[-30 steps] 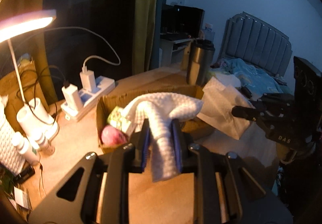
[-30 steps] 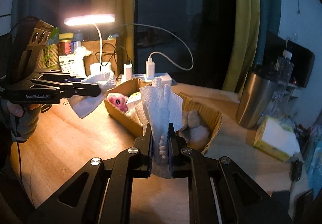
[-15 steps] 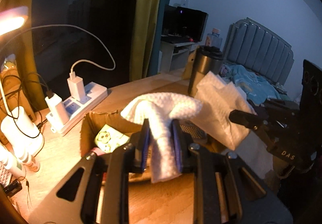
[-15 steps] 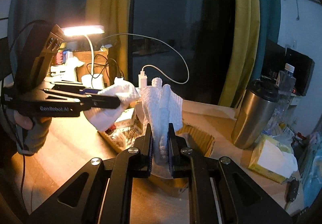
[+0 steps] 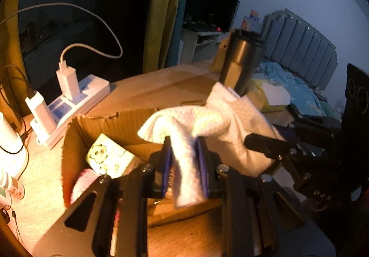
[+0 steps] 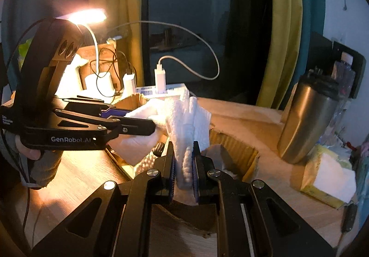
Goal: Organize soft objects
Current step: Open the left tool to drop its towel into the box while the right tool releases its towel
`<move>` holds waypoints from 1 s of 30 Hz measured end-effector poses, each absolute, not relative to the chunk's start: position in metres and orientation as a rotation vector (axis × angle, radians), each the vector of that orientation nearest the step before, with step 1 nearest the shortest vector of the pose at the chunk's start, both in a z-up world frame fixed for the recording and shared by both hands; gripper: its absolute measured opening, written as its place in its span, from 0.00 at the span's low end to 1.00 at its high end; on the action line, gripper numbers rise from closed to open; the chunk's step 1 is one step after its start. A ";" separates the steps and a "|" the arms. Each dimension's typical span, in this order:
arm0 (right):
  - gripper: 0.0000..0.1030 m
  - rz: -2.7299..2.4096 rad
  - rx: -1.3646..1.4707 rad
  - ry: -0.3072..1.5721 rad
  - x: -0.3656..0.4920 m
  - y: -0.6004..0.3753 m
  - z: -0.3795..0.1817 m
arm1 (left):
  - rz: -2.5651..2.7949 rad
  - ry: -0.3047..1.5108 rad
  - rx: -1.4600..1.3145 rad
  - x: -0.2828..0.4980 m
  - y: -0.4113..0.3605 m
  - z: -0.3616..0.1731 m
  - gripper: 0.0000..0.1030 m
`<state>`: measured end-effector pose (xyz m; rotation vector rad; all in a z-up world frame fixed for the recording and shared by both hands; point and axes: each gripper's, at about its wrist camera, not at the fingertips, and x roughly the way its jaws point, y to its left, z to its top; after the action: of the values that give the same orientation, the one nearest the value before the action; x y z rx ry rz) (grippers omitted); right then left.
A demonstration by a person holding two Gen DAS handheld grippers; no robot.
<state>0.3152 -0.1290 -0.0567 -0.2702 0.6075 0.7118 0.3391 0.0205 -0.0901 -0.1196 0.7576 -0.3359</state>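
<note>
A white textured cloth (image 5: 184, 141) is pinched between the closed blue-padded fingers of the left gripper (image 5: 184, 164), its loose top folded over above the open brown cardboard box (image 5: 110, 120); just to its right a second white waffle-weave towel (image 6: 186, 127) is clamped upright in the right gripper (image 6: 184, 173), touching the first cloth over the box; inside the box lie a yellow cartoon-printed packet (image 5: 108, 157) and a pink soft toy (image 5: 85, 180); a white power strip (image 5: 76, 104) sits far left; a steel tumbler (image 6: 309, 123) stands right on the wooden table (image 6: 260, 123).
</note>
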 end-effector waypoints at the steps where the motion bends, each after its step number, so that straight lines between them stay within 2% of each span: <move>1: 0.13 0.713 -0.269 0.615 0.316 -0.128 -0.060 | -0.333 0.763 -0.120 0.340 0.020 -0.092 0.21; 14: 0.13 0.714 -0.292 0.708 0.328 -0.121 -0.097 | -0.319 0.848 -0.091 0.355 0.010 -0.123 0.23; 22: 0.14 0.712 -0.259 0.720 0.333 -0.126 -0.101 | -0.300 0.854 -0.079 0.357 0.010 -0.130 0.30; 28: 0.17 0.702 -0.241 0.728 0.333 -0.127 -0.099 | -0.273 0.861 -0.074 0.356 0.011 -0.125 0.39; 30: 0.19 0.704 -0.233 0.734 0.334 -0.127 -0.099 | -0.276 0.859 -0.068 0.354 0.011 -0.122 0.51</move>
<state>0.3345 -0.1272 -0.0985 -0.2329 0.7336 0.7038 0.3545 0.0106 -0.1218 -0.0678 0.8595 -0.2758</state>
